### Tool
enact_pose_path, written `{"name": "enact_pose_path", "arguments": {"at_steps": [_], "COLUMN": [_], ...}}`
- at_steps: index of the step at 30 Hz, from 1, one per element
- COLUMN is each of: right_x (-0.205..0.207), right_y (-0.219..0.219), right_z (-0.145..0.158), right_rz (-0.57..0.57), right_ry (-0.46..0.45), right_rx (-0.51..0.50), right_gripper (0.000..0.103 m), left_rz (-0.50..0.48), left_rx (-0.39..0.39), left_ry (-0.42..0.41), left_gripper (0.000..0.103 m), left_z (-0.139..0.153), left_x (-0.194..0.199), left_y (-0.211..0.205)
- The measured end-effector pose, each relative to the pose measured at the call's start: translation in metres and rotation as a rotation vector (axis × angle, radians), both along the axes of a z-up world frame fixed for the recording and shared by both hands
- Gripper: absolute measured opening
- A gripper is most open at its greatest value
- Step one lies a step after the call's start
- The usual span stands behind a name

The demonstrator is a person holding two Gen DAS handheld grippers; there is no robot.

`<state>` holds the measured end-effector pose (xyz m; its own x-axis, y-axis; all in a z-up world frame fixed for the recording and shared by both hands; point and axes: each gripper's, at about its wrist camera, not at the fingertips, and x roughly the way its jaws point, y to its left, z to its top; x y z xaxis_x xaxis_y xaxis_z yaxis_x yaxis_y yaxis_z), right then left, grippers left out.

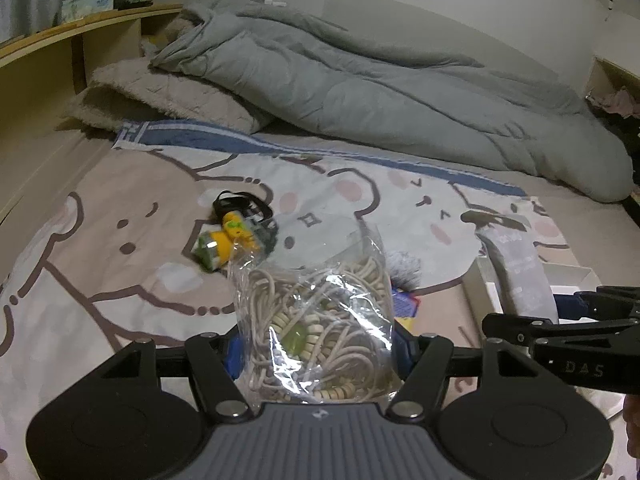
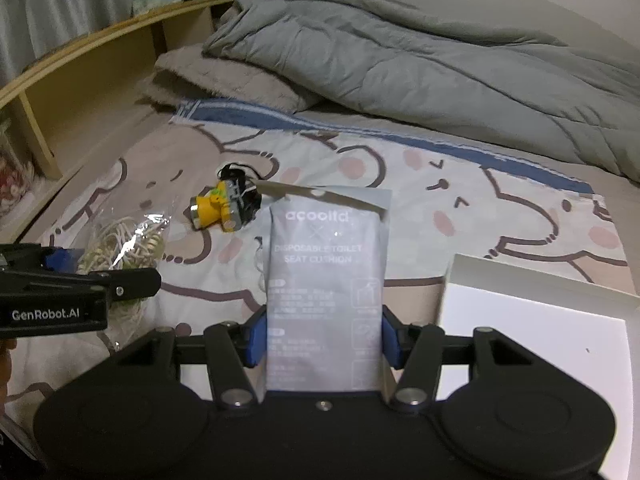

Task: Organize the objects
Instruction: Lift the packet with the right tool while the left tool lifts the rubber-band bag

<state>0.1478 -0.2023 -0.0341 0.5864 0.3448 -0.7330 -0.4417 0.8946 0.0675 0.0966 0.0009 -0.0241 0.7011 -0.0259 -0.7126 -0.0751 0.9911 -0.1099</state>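
My left gripper [image 1: 320, 350] is shut on a clear plastic bag of beige cords and beads [image 1: 320, 312], held upright above the bed. The same bag [image 2: 124, 248] shows at the left of the right wrist view, with the left gripper [image 2: 80, 284] beside it. My right gripper [image 2: 324, 338] is shut on a grey pack of disposable toilet seat cushions [image 2: 326, 280], also lifted upright; that pack [image 1: 516, 268] appears at the right of the left wrist view. A yellow headlamp with a black strap [image 1: 228, 236] [image 2: 220, 208] lies on the cartoon blanket beyond both.
A white open box [image 2: 540, 320] [image 1: 486, 292] sits on the bed at the right. A rumpled grey duvet [image 1: 360, 80] and a beige pillow [image 1: 160, 96] lie at the back. A wooden headboard shelf [image 1: 60, 48] runs along the left. A fluffy grey item [image 1: 404, 268] lies behind the bag.
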Motion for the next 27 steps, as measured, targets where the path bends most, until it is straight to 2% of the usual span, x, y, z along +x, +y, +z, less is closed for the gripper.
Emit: {"name": "enact_pose_path", "arguments": {"at_steps": [6,12,18,27], "right_x": [-0.001,-0.003,-0.003,-0.011], "right_y": [-0.026,-0.066,-0.11,-0.164], "right_z": [0.012,0.021,0.02,0.019], "right_rz": [-0.014,-0.075,-0.133,-0.206], "right_ry": [-0.041,-0.079,-0.097,-0.113], "right_rx": [0.016,0.016,0.006,0.002], "right_gripper": [0.056,0.056,0.056,0.056], "left_rz": [-0.027,-0.072,-0.138,-0.202], "left_rx": [-0.018,-0.028,-0.064,-0.113], "left_ry": [-0.013,-0.037,-0.063,-0.055], "left_gripper": [0.067,0.067,0.067,0.067], "left_z": [0.004,0.012,0.016,0.015], "left_x": [0.006,0.012,0.017,0.024], "left_y": [-0.021,-0.047,-0.08,-0.127]}}
